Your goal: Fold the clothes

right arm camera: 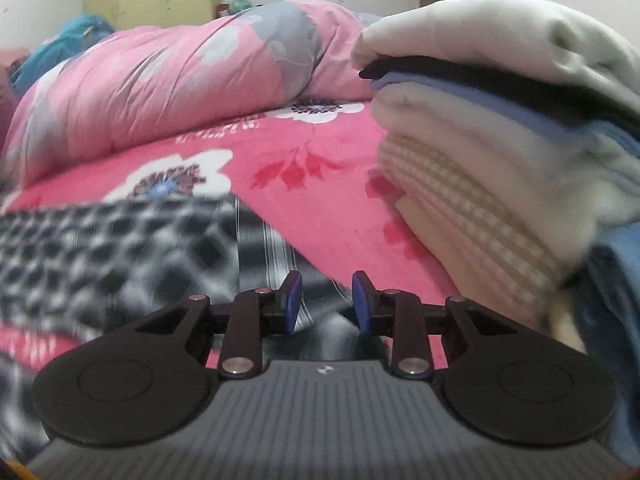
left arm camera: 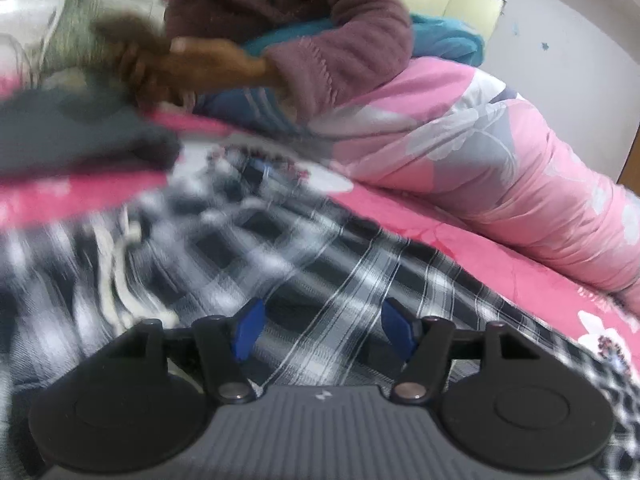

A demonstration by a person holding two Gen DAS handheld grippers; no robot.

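- the left gripper (left arm camera: 322,330) is hovering low over the black-and-white plaid shirt (left arm camera: 280,248), its jaws standing wide apart with nothing between the blue pads (left arm camera: 248,330); the plaid cloth is lying under them, not pinched.
- only the left wrist view is showing a person in a mauve knitted sleeve (left arm camera: 340,48) sitting at the far side of the bed, a blurred hand (left arm camera: 192,64) reaching across, and a dark grey garment (left arm camera: 80,136) beyond the shirt.
- the right gripper (right arm camera: 325,304) is showing jaws parted by a narrow gap, empty, above the shirt's edge (right arm camera: 120,240) where it is meeting the pink floral bedsheet (right arm camera: 320,200).
- only the right wrist view is showing a stack of folded clothes (right arm camera: 500,140) just to the right of that gripper, resting on the bed: pale, blue and beige-checked layers.
- both views are taking in the rolled pink quilt (right arm camera: 180,80) behind the shirt and a teal bundle (right arm camera: 68,40) beyond it.
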